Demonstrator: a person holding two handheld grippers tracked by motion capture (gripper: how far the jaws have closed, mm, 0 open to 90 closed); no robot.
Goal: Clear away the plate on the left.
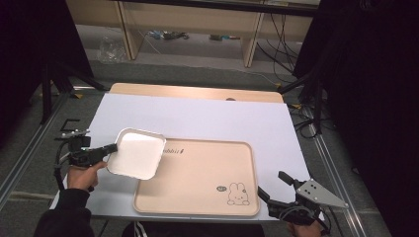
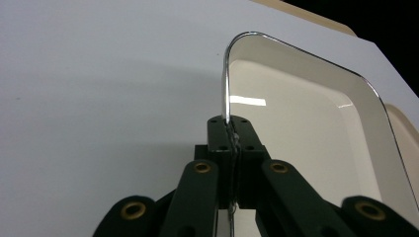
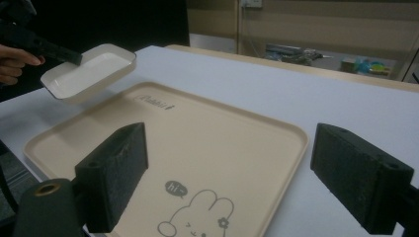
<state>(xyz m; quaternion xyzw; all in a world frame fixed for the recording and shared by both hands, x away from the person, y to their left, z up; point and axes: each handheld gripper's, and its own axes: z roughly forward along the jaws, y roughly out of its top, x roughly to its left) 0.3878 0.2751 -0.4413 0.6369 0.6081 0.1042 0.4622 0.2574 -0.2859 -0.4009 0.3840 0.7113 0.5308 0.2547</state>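
Note:
A white rectangular dish [image 1: 137, 152] hangs in the air over the left corner of a beige tray [image 1: 197, 177] with a rabbit drawing. My left gripper [image 1: 111, 147] is shut on the dish's left rim, and the left gripper view shows its jaws pinched together on the thin edge of the dish [image 2: 306, 128]. In the right gripper view the dish [image 3: 89, 71] floats tilted above the tray [image 3: 197, 143]. My right gripper [image 1: 272, 186] stands open by the tray's near right corner, nothing between its jaws.
A white sheet [image 1: 207, 118] covers the tabletop, with a wooden strip [image 1: 197, 92] along the far edge. Shelving legs and cables [image 1: 281, 34] lie on the floor beyond the table. Metal rails [image 1: 29, 148] flank both sides.

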